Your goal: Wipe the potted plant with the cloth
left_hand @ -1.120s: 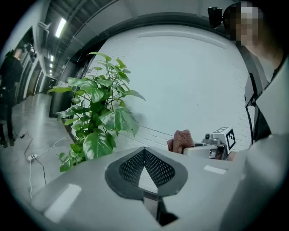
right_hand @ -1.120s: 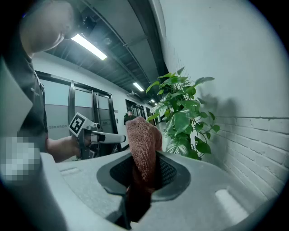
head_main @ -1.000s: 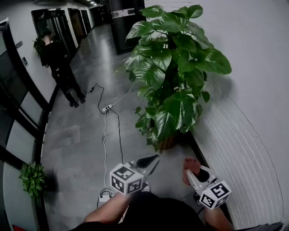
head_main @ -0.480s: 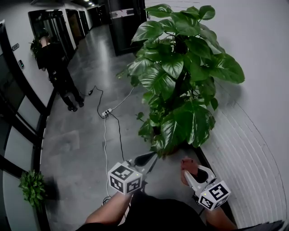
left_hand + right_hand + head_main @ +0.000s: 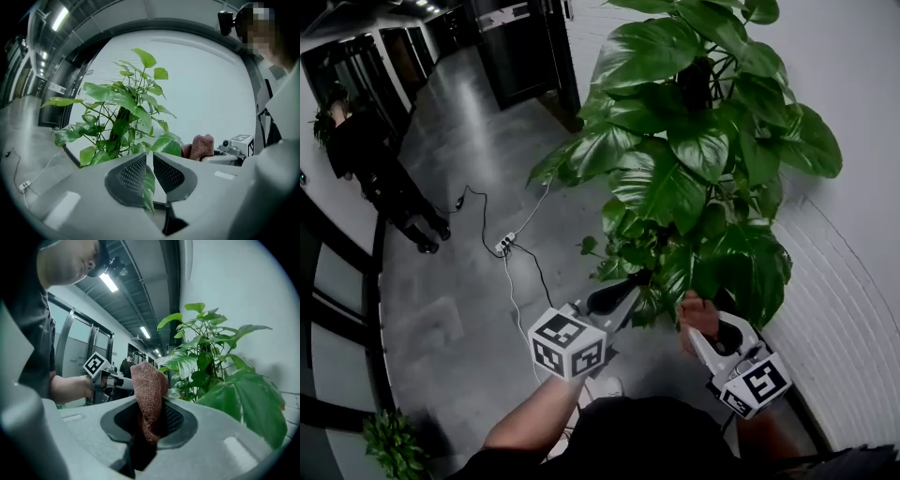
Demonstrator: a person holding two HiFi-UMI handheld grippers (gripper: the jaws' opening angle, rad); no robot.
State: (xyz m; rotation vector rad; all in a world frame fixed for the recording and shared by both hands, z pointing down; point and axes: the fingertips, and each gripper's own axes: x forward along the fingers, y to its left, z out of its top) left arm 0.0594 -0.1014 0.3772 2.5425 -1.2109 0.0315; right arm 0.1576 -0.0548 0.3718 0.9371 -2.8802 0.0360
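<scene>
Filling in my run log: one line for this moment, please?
left gripper: jaws just opening, leaf between them | right gripper: shut on cloth | plant: close ahead

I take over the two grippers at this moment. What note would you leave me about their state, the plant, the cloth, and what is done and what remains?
Left gripper: jaws a little apart, they have just been opening. One leaf hangs in the gap, not pinched.
Right gripper: shut on the brown cloth, which sticks up out of the jaws.
Potted plant: straight ahead by the white wall. Both grippers are at its lower leaves, and the pot is hidden by foliage.
Done: cloth gripped, plant reached. No wiping shows.
Left: probably steady a leaf and wipe it, then go leaf by leaf.
</scene>
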